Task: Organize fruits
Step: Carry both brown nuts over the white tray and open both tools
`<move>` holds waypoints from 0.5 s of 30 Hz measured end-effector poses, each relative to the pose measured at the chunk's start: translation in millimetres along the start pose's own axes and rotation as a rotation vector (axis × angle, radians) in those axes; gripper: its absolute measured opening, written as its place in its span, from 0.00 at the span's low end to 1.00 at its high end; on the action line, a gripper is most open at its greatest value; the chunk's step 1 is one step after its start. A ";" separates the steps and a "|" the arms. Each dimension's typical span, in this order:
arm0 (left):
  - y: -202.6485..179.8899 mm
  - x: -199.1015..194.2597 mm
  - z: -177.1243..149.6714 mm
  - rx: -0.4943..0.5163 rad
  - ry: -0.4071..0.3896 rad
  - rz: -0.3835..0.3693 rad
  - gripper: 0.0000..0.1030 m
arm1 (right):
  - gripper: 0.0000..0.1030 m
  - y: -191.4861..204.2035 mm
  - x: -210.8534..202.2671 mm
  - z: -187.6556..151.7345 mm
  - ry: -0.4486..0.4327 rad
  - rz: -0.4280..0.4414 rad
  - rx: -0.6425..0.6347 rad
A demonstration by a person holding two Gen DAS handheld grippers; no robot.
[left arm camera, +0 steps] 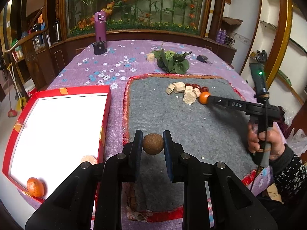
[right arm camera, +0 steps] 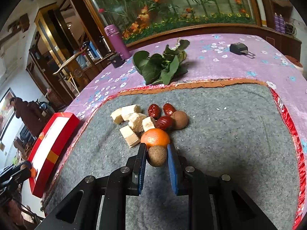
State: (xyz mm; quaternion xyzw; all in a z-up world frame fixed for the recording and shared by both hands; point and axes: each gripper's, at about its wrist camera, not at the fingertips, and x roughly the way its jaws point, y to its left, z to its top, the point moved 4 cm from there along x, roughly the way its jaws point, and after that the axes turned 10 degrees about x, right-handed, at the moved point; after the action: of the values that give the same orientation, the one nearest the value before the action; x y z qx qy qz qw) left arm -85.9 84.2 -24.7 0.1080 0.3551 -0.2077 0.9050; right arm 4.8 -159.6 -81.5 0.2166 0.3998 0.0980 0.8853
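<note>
Two brown fruits are in play, one in each pair of tongs.

Left wrist view: my left tongs [left arm camera: 153, 137] are pinching the first brown fruit [left arm camera: 153, 145] at the lower middle of the frame, a finger pressed to each side of it, over the grey mat [left arm camera: 182, 118]. The red box [left arm camera: 104, 115] fills the lower left of the frame, just beside the tongs, its long axis running away from me toward the upper left. A tangerine [left arm camera: 35, 186] lies in its nearest corner. So the drop is a short swing leftward over the box's right wall; being round, the fruit has no long axis to line up. At the right of the frame my right tongs [left arm camera: 208, 98] reach in with their tips against the orange [left arm camera: 204, 97] at the edge of the pile; from here I cannot tell what they hold.

Right wrist view: my right tongs [right arm camera: 156, 147] close on the second brown fruit [right arm camera: 157, 157] at the centre, both fingers touching it as far as I can judge. The orange sits just beyond the fingertips, touching the fruit or nearly so. Behind it lie the pale chunks [right arm camera: 132, 120] and red dates [right arm camera: 153, 111]. The box is at the far left of the frame, well apart across the mat, so I judge my left hand much the nearer one to it.
</note>
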 end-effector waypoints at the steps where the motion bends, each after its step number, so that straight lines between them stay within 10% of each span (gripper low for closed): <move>1: 1.9 -2.1 1.4 0.001 -0.007 0.006 0.20 | 0.21 0.3 -0.1 0.3 -0.003 -0.003 0.003; 15: 60.5 -40.4 0.9 -0.097 -0.092 0.155 0.20 | 0.20 92.3 -3.4 -2.7 0.046 0.232 -0.031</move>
State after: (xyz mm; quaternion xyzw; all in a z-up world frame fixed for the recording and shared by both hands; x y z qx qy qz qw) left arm -84.7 149.9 6.6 0.0817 0.3135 -0.1245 0.9378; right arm 0.6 -78.0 -38.2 0.2454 0.3905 0.2110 0.8618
